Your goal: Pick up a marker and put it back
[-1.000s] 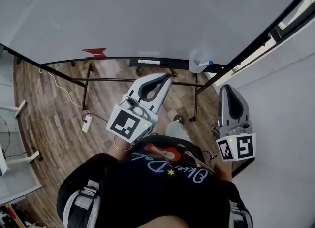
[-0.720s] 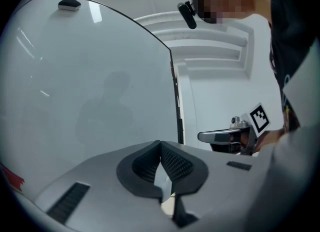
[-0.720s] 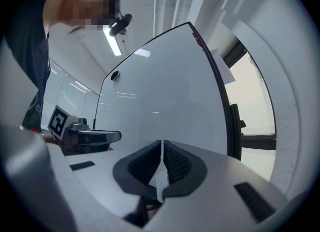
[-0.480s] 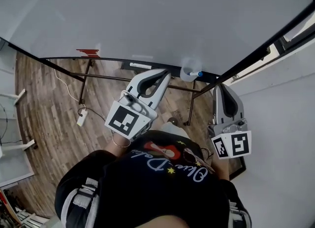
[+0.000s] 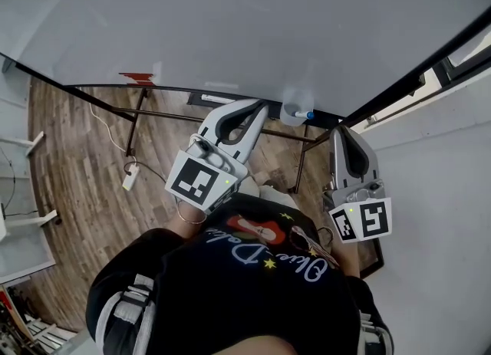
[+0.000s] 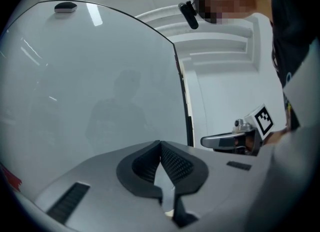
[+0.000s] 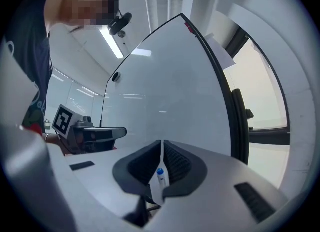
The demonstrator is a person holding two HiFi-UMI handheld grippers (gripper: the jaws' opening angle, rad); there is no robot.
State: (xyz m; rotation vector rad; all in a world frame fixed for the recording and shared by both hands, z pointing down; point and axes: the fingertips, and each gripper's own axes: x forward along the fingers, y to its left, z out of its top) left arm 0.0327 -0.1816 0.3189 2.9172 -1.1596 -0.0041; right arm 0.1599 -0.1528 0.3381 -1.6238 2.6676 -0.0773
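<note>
Both the left gripper [image 5: 259,104] and the right gripper [image 5: 340,129] have their jaws closed on nothing. The one blue-capped marker [image 5: 306,114] stands in a single cup [image 5: 290,113] at the whiteboard's [image 5: 230,24] lower edge, near the right jaws, untouched.

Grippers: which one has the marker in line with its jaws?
The right gripper: the blue-capped marker shows just beyond its shut jaws. The left gripper, also shut, has no marker in its own view.

Beneath you, the wooden floor [image 5: 73,169] bears the dark stand [image 5: 136,127] of the whiteboard [image 5: 230,24] and, at 9 o'clock, a white power strip [image 5: 130,176]. At 12 o'clock, a clear cup [image 5: 290,115] on the whiteboard holds the blue-capped marker [image 5: 305,114].
</note>
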